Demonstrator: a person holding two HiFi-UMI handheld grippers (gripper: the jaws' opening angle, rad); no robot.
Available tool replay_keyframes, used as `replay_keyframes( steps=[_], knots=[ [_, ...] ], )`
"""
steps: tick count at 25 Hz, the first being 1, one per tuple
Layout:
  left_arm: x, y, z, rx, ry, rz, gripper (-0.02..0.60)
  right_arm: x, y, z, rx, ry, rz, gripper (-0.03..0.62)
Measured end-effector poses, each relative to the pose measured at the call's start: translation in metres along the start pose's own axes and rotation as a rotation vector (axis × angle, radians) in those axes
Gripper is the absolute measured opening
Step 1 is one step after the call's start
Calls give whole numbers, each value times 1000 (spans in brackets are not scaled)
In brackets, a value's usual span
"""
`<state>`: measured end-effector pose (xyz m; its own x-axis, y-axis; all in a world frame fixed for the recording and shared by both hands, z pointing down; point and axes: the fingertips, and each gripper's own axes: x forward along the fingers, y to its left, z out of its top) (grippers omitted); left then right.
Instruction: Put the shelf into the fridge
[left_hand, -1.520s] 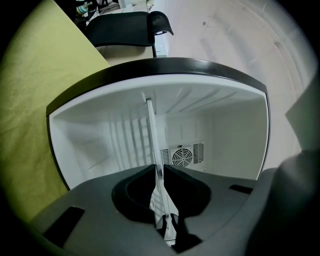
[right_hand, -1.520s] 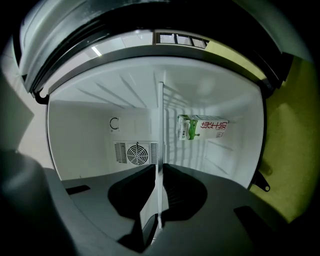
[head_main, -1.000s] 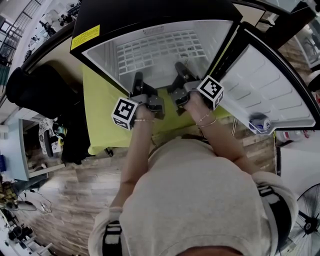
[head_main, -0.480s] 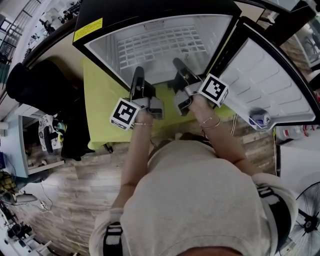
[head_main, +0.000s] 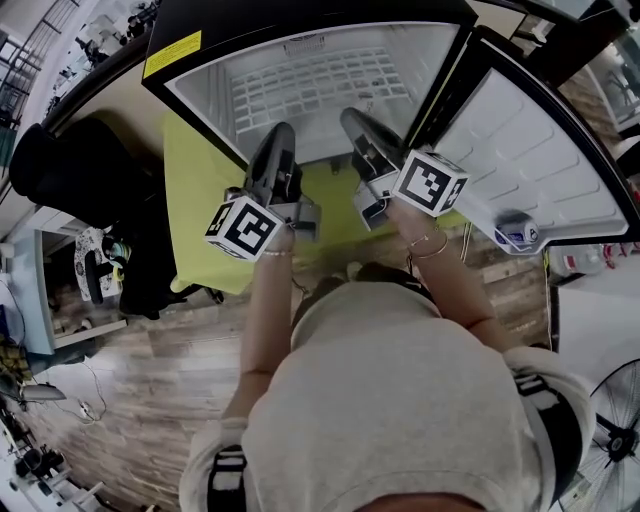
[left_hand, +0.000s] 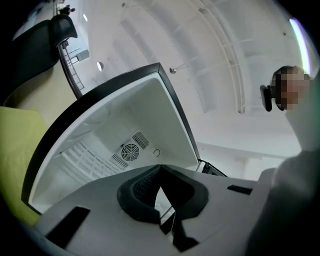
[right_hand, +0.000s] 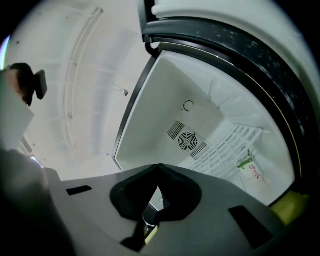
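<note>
Shelf (head_main: 320, 80) ungripped; left gripper (left_hand: 159, 167), right gripper (right_hand: 158, 166) closed

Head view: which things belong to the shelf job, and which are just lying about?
Job: fridge, open door, white shelf inside the fridge, left gripper, right gripper.
Lying about: can in the door pocket, yellow-green cloth, black chair, fan.
</note>
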<state>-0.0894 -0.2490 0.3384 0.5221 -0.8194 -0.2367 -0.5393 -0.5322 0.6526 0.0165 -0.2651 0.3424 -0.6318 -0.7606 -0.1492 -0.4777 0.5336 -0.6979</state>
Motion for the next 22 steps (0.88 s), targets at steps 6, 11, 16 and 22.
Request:
replay_keyframes(
  steps=[6,11,16,22],
  knots=[
    [4,-18,-7,190,122,-25,11,1,23,-1,-214,73,44,9],
    [4,-29,-9,359,207,-23,11,-1,40,-5,-386,113,68,9],
    [3,-33,-19,472,274,-28,11,-1,51,-11,-583,146,70,9],
    [-3,-27,-23,595,309,36,11,-8,50,-14,-743,156,35,9]
  ],
)
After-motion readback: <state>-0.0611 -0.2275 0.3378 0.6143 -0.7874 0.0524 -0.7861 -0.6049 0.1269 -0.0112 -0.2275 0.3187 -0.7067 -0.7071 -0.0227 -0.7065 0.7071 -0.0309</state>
